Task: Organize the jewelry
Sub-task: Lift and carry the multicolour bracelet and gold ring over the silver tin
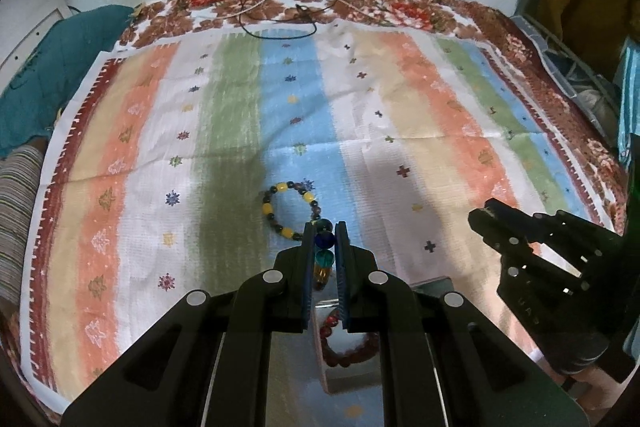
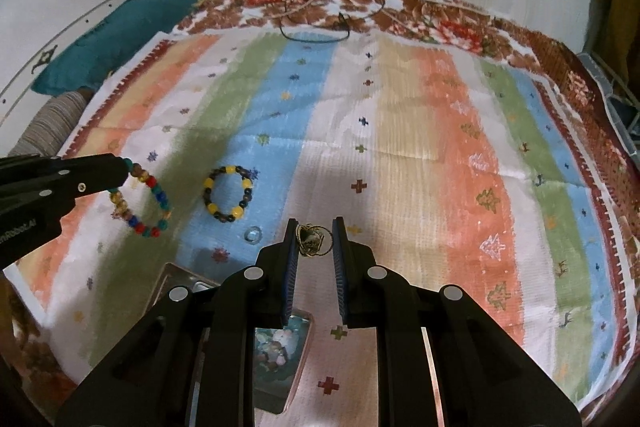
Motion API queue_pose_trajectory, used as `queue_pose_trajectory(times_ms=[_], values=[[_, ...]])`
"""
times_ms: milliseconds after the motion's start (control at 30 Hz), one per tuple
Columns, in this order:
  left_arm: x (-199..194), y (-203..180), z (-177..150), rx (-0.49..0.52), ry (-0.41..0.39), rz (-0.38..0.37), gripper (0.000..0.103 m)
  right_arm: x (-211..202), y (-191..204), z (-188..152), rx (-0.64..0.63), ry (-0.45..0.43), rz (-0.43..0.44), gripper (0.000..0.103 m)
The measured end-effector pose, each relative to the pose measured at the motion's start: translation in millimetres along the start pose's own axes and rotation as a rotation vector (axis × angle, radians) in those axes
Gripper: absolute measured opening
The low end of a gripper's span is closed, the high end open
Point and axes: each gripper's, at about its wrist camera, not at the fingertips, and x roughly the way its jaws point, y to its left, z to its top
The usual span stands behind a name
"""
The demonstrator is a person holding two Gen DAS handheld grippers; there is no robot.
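My left gripper (image 1: 325,227) is shut on a multicolour bead bracelet (image 1: 324,254), which hangs from it above the cloth in the right wrist view (image 2: 142,205). A yellow-and-black bead bracelet (image 1: 289,209) lies on the blue stripe just ahead; it also shows in the right wrist view (image 2: 228,193). My right gripper (image 2: 316,227) is partly closed around a small brass-coloured ring or earring (image 2: 311,241); it looks shut in the left wrist view (image 1: 486,213). A steel tray (image 1: 352,371) under the left gripper holds a red bead bracelet (image 1: 344,343).
A striped cloth (image 2: 400,155) covers the floral bedspread (image 2: 460,23). A small clear bead or ring (image 2: 253,234) lies on the cloth. A second tray (image 2: 280,351) holds pale trinkets. Black cables (image 1: 276,15) trail at the far edge. A teal pillow (image 2: 116,35) sits far left.
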Motion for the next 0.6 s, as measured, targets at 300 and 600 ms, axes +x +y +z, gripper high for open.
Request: queue_pose_trajectory(times_ms=[300, 600], values=[[-23, -13, -14, 0.016, -0.038, -0.026, 0.009, -19, 5, -11, -0.009, -0.026, 0.020, 0.017], [-35, -19, -24, 0.025, -0.059, -0.030, 0.009, -32, 7, -22, -0.009, -0.048, 0.031, 0.017]])
